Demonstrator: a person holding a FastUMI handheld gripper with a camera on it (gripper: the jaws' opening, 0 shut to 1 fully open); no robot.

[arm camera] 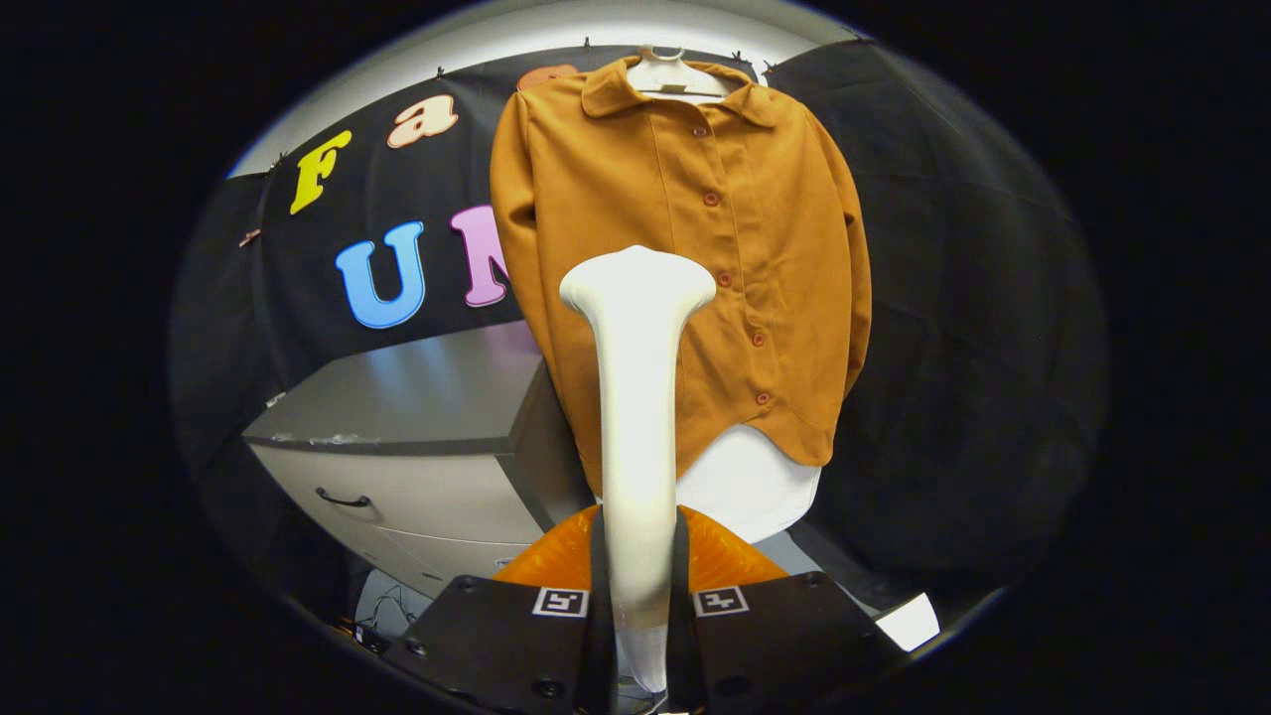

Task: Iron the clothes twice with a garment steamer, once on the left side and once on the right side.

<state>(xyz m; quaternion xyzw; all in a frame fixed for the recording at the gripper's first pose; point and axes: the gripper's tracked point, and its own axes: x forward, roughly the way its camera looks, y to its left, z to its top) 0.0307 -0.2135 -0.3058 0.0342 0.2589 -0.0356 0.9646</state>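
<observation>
The gripper (pixel 636 606) pinches the white garment steamer (pixel 635 397) by its handle, both fingers (pixel 599 596) pressed on it. The steamer's head points at the orange shirt (pixel 685 248), which hangs buttoned on a white hanger (pixel 673 77) beyond the fingers, beside a grey cabinet (pixel 417 447).

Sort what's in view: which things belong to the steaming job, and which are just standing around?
Job: garment steamer, clamped between both fingers of the gripper; orange shirt on its hanger, beyond the steamer head.

Bystanders: grey drawer cabinet; white cloth under the shirt's hem.
</observation>
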